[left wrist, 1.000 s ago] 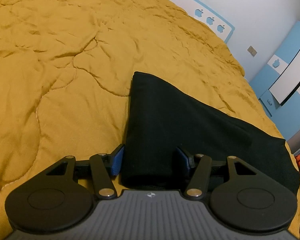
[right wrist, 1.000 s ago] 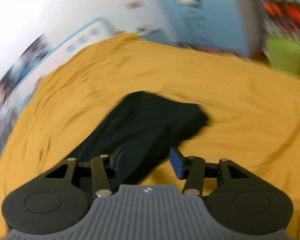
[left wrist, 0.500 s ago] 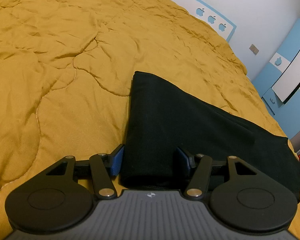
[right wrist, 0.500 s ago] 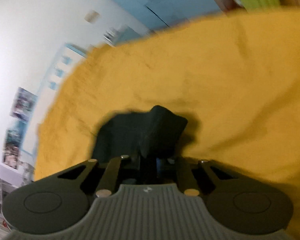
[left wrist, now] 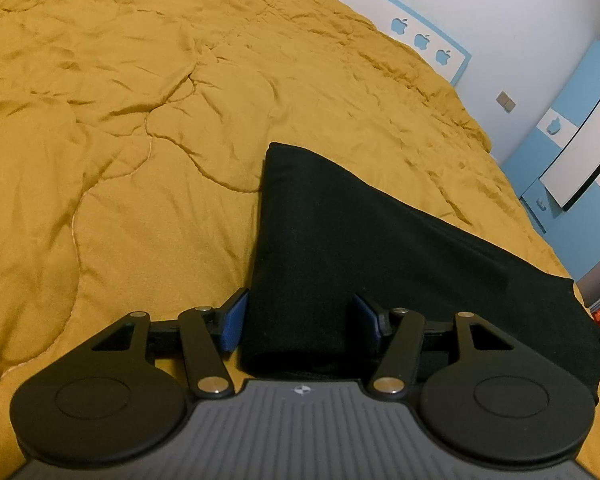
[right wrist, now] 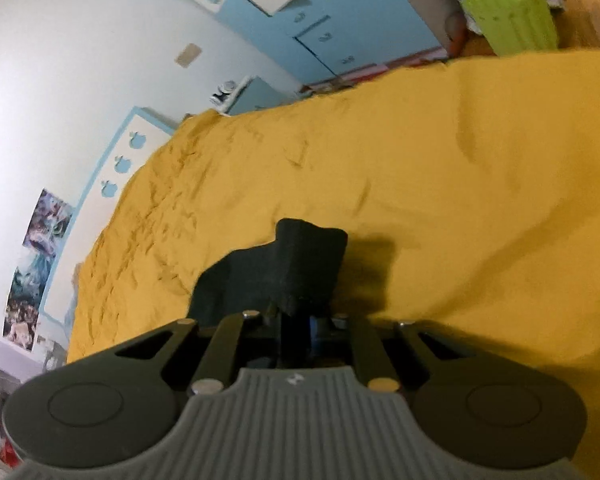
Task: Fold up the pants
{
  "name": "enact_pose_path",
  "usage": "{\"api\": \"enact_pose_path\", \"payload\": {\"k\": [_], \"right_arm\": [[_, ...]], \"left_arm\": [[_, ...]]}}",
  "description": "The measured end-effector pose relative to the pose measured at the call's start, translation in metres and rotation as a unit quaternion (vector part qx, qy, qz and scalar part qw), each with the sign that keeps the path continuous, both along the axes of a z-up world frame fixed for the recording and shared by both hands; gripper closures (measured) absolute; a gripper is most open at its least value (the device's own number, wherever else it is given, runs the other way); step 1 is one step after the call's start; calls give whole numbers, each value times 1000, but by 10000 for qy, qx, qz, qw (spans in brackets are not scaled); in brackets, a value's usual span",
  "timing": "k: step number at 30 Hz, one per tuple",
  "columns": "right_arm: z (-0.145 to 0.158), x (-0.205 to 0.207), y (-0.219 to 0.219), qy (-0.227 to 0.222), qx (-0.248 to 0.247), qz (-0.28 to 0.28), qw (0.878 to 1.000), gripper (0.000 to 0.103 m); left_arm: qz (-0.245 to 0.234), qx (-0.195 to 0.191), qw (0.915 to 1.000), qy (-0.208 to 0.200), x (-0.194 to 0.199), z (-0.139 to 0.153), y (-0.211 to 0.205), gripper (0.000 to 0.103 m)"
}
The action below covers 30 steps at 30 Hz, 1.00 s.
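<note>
The black pants (left wrist: 364,264) lie folded on the mustard quilt (left wrist: 120,140), their near end between the spread fingers of the left gripper (left wrist: 300,322). The right gripper (right wrist: 296,330) is clamped on a raised corner of them, its fingertips hidden by cloth. A green ribbed bin (right wrist: 510,12) stands far right, its contents out of sight.

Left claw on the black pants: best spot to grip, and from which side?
Probably the near folded end of the pants, where the left claw already straddles it, open. That end is a thick rounded roll lying flat on the yellow quilt; come in low from the near edge, along the cloth. The right claw is shut on the pants' other end.
</note>
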State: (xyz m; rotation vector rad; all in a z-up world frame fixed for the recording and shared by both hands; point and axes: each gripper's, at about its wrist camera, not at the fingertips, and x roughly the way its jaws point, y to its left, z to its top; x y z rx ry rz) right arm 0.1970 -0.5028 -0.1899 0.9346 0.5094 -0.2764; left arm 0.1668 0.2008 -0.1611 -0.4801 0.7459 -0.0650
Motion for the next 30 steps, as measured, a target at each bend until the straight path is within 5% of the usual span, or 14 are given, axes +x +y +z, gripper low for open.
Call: {"api": "enact_pose_path", "payload": {"k": [7, 12, 14, 17, 19, 22, 28, 30], "right_arm": [[2, -6, 1, 121, -95, 6, 9999, 97], [44, -1, 33, -407, -881, 170, 9951, 98], [65, 1, 58, -677, -1455, 416, 9862, 98], [96, 1, 120, -1187, -2686, 1113, 9494, 98], [106, -2, 172, -1492, -3514, 1776, 9071, 98], [95, -12, 251, -1683, -4667, 2877, 8192, 98], [13, -39, 351, -1330, -5875, 4830, 6354, 97], [-12, -46, 366, -1148, -6261, 5011, 5862, 96]], "left_arm": [[0, -62, 10000, -37, -1, -3, 4, 35], [0, -82, 9999, -58, -2, -4, 5, 35], [4, -91, 9999, -70, -3, -4, 5, 35], [7, -105, 9999, -87, -3, -4, 5, 35], [9, -114, 9999, -94, -3, -4, 5, 35], [11, -126, 9999, -100, -4, -4, 6, 35], [14, -129, 9999, -102, -4, -4, 6, 35], [15, -58, 9999, -96, -4, -3, 4, 35]]}}
